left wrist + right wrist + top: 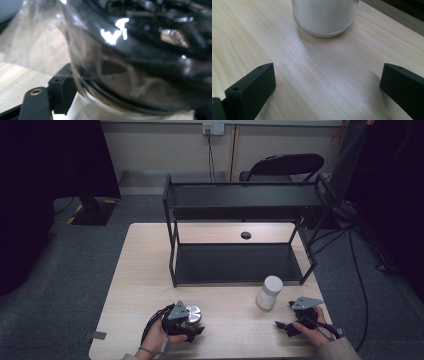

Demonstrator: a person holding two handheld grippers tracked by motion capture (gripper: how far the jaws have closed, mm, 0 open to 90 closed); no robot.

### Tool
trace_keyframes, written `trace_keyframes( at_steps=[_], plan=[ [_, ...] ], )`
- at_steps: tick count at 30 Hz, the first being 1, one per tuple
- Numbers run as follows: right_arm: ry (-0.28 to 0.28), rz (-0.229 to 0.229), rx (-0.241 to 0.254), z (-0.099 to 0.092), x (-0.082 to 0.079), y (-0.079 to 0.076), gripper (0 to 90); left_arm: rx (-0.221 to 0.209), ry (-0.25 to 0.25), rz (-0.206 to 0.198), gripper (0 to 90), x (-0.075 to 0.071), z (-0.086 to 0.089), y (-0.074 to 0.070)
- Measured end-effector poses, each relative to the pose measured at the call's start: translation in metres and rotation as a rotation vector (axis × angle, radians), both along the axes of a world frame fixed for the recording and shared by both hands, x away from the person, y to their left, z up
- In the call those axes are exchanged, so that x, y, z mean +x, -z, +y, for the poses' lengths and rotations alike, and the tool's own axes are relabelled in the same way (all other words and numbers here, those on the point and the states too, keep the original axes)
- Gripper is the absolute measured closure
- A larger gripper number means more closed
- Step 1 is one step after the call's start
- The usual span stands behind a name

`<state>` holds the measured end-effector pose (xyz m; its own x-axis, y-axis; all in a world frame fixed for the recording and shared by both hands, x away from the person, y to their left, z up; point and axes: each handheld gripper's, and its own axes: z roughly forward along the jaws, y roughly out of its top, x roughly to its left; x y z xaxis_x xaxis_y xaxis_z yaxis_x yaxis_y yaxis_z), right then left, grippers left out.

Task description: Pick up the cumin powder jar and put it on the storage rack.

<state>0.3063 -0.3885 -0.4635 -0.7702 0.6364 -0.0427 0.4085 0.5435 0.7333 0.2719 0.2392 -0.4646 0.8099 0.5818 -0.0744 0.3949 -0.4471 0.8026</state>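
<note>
Looking at the shiny jar [193, 315] near the table's [145, 270] front edge, left of centre: it's a glass piece w/ a silvery, reflective top in the high view. In the left gripper view its clear curved wall [140, 62] sits right up against the lens, mirroring dark gripper parts and a bright light spot (too blurred to read what's inside).

My left gripper [186, 322] is clamped on that jar, jaws pulled in tight against its sides; one black jaw shows pressed to the glass at lower left.

My right gripper [292, 322] rests near the front right edge w/ jaws spread wide, nothing between them but bare wood. Just ahead of it stands a white-filled jar [325, 15], near but not touching, in front of the black two-tier rack [240, 200].
</note>
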Motion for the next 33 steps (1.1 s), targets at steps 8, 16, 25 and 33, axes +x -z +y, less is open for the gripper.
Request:
trace_keyframes(
  at_steps=[8,16,25,33],
  plan=[
    [0.000,0.000,0.000,0.000,0.000,0.000,0.0,0.018,0.003,-0.017,28.6,-0.002,-0.001,0.000],
    [0.000,0.000,0.000,0.000,0.000,0.000,0.0,0.025,0.002,-0.032,29.5,-0.003,-0.003,0.000],
    [0.000,0.000,0.000,0.000,0.000,0.000,0.0,0.026,0.004,-0.041,30.0,-0.004,-0.003,-0.008],
    [0.000,0.000,0.000,0.000,0.000,0.000,0.0,0.030,0.005,-0.045,30.1,0.002,-0.003,-0.033]
  ],
)
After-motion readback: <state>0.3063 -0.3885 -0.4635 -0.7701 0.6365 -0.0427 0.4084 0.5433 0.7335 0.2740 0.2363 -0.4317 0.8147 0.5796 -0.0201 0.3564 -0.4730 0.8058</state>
